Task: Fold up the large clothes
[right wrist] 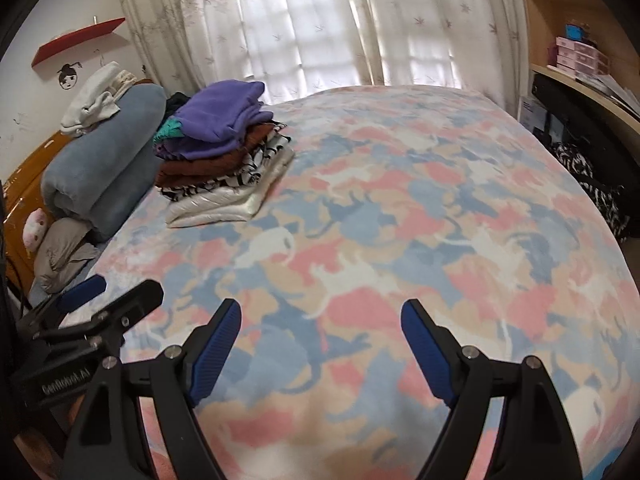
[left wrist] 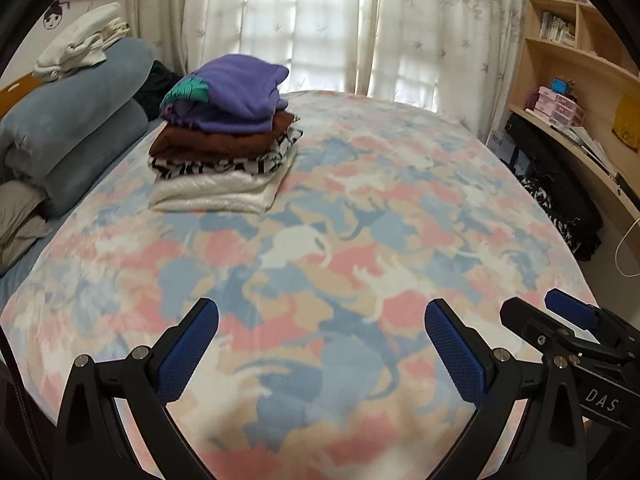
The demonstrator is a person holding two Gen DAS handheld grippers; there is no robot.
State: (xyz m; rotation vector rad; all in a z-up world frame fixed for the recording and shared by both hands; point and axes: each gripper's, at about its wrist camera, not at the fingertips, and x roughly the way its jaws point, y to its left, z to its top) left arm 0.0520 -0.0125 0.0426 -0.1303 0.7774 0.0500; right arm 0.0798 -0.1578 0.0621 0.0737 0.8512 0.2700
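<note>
A stack of folded clothes (left wrist: 224,140) (right wrist: 224,152) sits at the far left of the bed, purple on top, then brown, black-and-white and white. My left gripper (left wrist: 320,320) is open over the pastel cat-print blanket (left wrist: 360,220), nothing between its blue pads. My right gripper (right wrist: 320,320) is also open and empty above the same blanket (right wrist: 400,208). Each gripper shows in the other's view: the right gripper (left wrist: 560,316) at the lower right, the left gripper (right wrist: 104,292) at the lower left.
A rolled blue-grey duvet (left wrist: 76,128) with white clothes (left wrist: 80,44) on top lies at the bed's left end, above grey pillows (left wrist: 20,220). Dark clothes (left wrist: 560,200) hang by the wooden shelf unit (left wrist: 580,60) on the right. Curtains (left wrist: 320,28) cover the window behind.
</note>
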